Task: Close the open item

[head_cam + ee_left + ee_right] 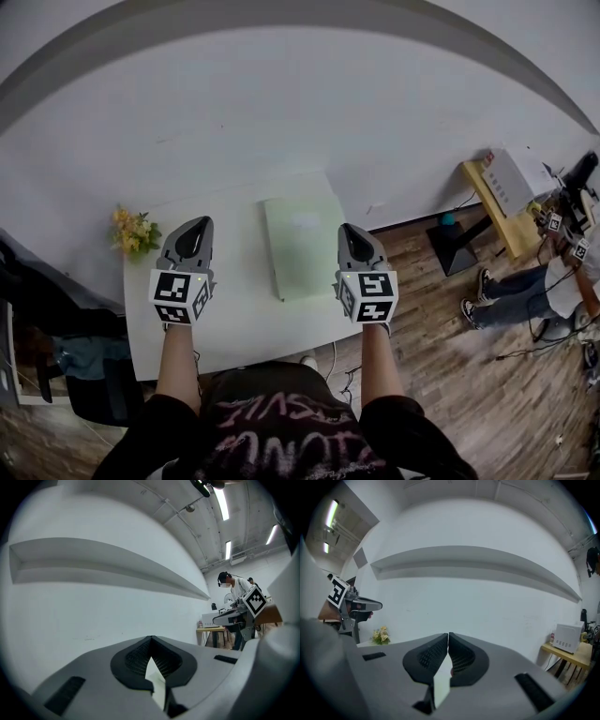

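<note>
Forearms point(178, 361) at bottom centre, tongs raised over the tabletop, green folder between them.
Left tongs point(196, 225) left of centre and right tongs point(349, 229) right of centre are both closed tip to tip, with nothing between the jaws in either gripper view. Neither touches anything. White tabletop point(234, 319) fills mid-frame. The green folder point(302, 246) lies flat at frame centre, nearer the right tongs, with its long axis running bottom to top of frame and its far end tipped slightly right. It reads as one flat panel with no raised leaf visible, so my guess is closing is done or barely needed. Next move, if any: press the cover flat. Flowers point(134, 232) at the tabletop's left edge, plain wall point(281, 112) beyond.
</note>
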